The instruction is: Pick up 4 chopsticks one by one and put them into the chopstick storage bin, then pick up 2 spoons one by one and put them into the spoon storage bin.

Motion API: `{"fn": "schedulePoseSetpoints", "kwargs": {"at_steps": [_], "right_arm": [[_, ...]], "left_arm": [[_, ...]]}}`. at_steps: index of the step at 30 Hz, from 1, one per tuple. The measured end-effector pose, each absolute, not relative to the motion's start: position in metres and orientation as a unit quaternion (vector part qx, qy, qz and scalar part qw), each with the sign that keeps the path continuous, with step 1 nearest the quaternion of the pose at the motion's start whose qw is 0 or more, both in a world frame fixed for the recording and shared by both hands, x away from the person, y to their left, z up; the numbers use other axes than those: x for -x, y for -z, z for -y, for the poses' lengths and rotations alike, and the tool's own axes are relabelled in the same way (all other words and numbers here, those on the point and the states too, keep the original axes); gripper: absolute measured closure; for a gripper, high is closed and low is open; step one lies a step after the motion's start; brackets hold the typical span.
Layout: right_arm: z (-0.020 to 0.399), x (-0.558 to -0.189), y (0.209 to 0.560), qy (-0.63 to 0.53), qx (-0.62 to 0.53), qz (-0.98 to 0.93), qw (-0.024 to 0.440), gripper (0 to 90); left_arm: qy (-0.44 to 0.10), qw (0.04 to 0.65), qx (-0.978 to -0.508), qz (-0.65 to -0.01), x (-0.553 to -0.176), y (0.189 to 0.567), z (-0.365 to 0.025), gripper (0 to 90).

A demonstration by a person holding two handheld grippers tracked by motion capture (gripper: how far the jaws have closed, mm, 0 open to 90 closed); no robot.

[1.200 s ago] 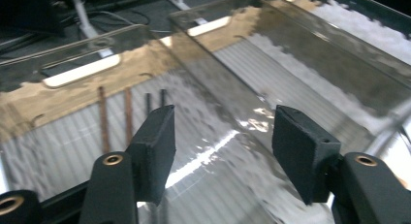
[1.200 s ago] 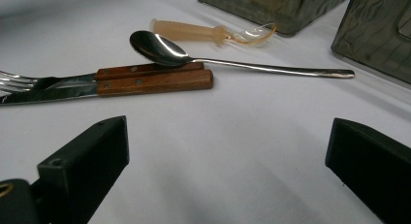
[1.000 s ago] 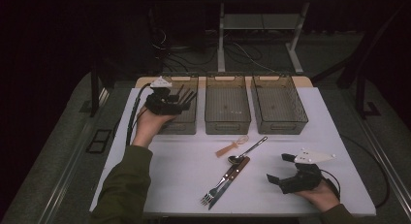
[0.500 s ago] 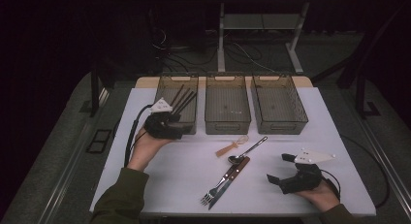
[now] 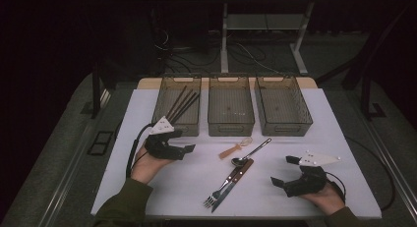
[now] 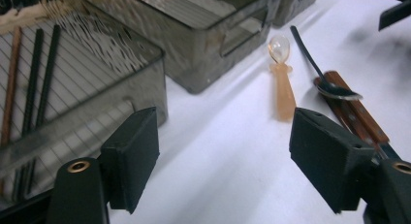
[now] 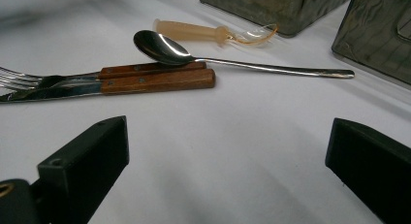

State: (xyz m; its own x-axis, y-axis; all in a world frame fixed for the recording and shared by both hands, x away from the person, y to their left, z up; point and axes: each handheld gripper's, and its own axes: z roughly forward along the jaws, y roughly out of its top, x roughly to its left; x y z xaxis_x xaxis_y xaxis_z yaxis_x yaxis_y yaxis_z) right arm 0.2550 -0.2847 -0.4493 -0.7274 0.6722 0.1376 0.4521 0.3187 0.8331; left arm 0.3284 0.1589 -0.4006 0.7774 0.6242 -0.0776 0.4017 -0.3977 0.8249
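The left tongs [image 5: 189, 149] have left the bin [image 5: 180, 107], just opening, empty; right tongs [image 5: 284, 171] apart.

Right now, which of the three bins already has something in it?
The left bin, nearest the left gripper: chopsticks lie in it. The middle bin and right bin look empty.
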Motion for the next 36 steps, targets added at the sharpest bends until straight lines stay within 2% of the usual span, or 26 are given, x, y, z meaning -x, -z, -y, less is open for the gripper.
{"fn": "schedulePoseSetpoints", "kwargs": {"at_steps": [17, 26, 31, 34, 36], "right_arm": [[0.284, -0.256, 0.449, -0.465, -0.349, -0.805, 0.120, 1.6], [0.283, -0.260, 0.445, -0.463, -0.350, -0.805, 0.122, 1.6], [0.282, -0.265, 0.440, -0.464, -0.351, -0.805, 0.116, 1.8], [0.282, -0.269, 0.437, -0.471, -0.349, -0.803, 0.107, 14.2], [0.281, -0.274, 0.435, -0.469, -0.350, -0.804, 0.107, 15.4]], "left_arm": [[-0.097, 0.441, -0.840, -0.299, -0.292, 0.427, -0.162, 18.6], [-0.088, 0.460, -0.831, -0.301, -0.277, 0.436, -0.164, 13.1], [-0.089, 0.458, -0.834, -0.295, -0.279, 0.438, -0.161, 5.8], [-0.085, 0.453, -0.838, -0.292, -0.280, 0.440, -0.159, 0.3], [-0.080, 0.452, -0.840, -0.290, -0.281, 0.441, -0.159, 0.0]]}}
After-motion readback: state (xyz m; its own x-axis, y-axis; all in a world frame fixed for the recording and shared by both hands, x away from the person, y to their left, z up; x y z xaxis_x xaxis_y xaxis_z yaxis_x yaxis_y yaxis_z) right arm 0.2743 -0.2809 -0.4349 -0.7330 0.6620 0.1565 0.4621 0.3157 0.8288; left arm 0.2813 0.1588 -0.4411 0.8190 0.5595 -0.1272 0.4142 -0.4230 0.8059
